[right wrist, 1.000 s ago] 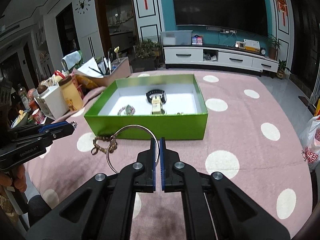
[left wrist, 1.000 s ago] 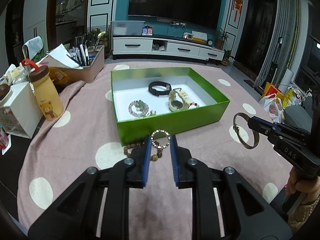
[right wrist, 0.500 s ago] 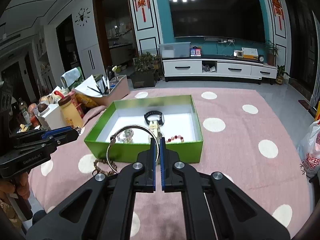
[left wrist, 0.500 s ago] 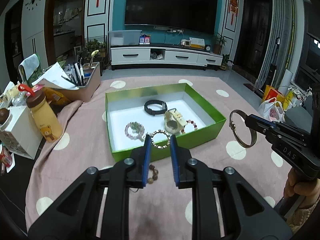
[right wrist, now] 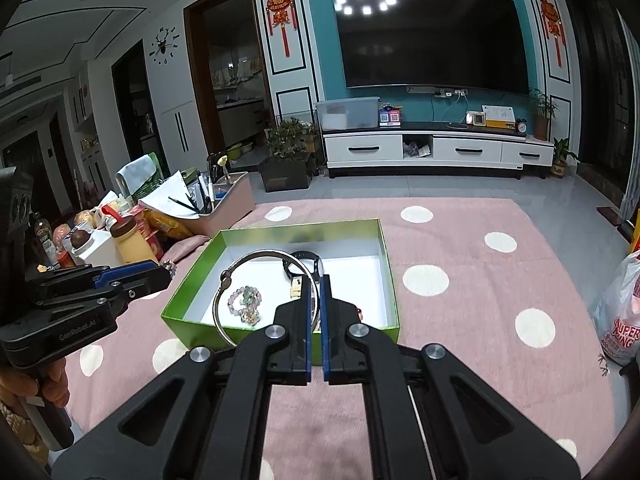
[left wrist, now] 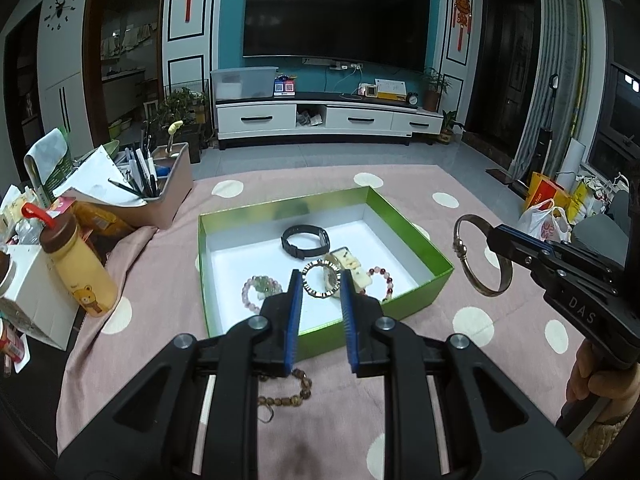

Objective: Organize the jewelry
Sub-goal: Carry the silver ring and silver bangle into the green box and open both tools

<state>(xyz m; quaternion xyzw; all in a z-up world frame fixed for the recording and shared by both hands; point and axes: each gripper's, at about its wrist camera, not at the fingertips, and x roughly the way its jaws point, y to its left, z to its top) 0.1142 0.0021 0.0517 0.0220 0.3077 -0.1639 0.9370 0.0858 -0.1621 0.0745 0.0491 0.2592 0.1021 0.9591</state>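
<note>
Over the green cardboard box's point(left wrist: 420, 292) near edge, left gripper point(left wrist: 322, 285) is clamping a small studded ring point(left wrist: 321, 279), right gripper point(right wrist: 314, 280) is pinching a silver bangle point(right wrist: 228, 312); next, lowering both inside and releasing.

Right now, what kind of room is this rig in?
Looks like a home living room. A big wall TV hangs above a white media cabinet, and the work surface is a table under a pink dotted cloth holding a green jewelry box.
</note>
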